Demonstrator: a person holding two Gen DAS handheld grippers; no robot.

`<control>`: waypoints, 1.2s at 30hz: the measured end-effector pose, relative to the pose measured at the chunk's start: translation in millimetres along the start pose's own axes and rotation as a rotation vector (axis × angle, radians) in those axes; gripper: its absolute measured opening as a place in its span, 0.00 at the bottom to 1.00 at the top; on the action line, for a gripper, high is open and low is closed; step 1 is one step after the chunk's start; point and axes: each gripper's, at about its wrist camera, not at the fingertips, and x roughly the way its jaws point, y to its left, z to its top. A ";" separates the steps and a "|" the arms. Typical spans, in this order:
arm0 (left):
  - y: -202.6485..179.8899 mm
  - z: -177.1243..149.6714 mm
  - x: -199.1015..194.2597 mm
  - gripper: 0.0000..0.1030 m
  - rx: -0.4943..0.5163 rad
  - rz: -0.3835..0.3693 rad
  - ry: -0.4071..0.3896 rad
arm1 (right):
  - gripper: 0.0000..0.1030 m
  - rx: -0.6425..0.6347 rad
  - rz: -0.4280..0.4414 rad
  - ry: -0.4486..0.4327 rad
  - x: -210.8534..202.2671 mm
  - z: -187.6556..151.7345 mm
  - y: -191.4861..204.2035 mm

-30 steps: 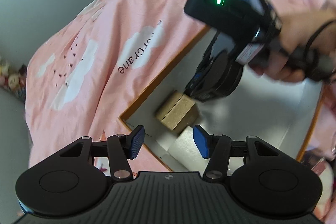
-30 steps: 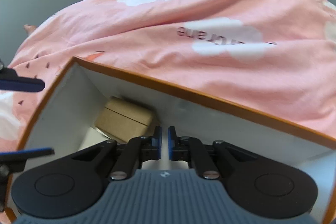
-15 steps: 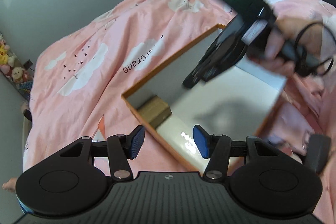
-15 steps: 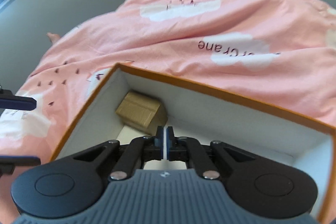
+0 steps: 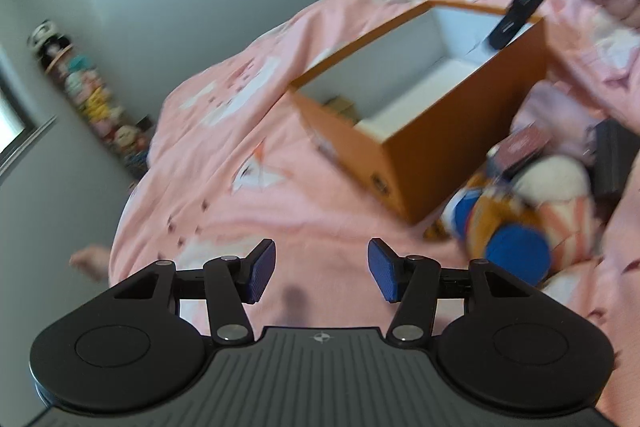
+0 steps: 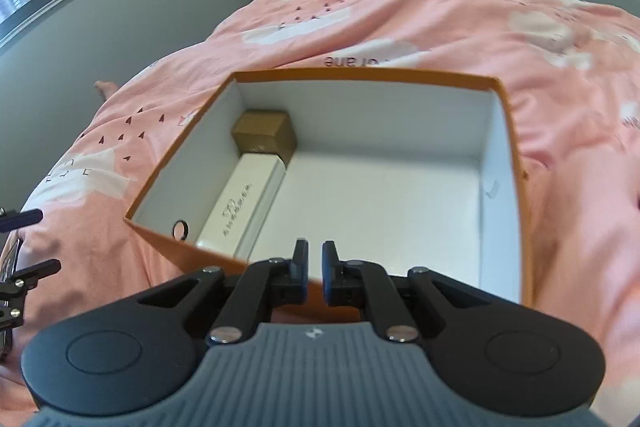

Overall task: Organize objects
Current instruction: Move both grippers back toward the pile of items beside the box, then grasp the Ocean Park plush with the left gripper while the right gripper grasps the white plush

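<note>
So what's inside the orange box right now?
The orange box holds a brown carton in its far left corner and a white box beside it. The nearest floor is hidden behind the right tongs.

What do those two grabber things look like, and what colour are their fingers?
Both are black. The left gripper has blue ribbed pads on jointed arms with silver screws. The right gripper has dark blue pads, round side discs and a ribbed grey body with a small logo.
</note>
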 end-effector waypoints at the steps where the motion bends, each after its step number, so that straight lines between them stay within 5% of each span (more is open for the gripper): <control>1: 2.5 -5.8 2.6 0.62 -0.015 0.006 0.007 | 0.09 0.003 -0.009 -0.012 -5.5 -2.9 0.2; 9: 22.6 0.7 -11.9 0.62 -0.134 0.009 -0.075 | 0.18 -0.005 -0.062 -0.047 -43.9 -26.8 8.6; 16: 7.1 37.2 -18.0 0.69 -0.113 -0.146 -0.094 | 0.20 0.010 -0.015 0.055 -34.3 -53.5 17.5; 18: -2.0 45.1 -14.9 0.69 -0.096 -0.227 -0.057 | 0.30 0.017 0.012 0.093 -29.5 -59.6 23.3; 24: -22.4 59.2 4.0 0.71 -0.069 -0.422 0.081 | 0.32 0.070 0.061 0.193 -15.0 -71.5 33.4; 31: -46.5 69.8 34.8 0.69 -0.022 -0.519 0.260 | 0.34 0.085 0.062 0.245 -8.6 -74.8 33.5; 36: -54.8 77.2 63.8 0.66 -0.025 -0.523 0.409 | 0.41 0.119 0.088 0.280 -4.5 -76.2 31.0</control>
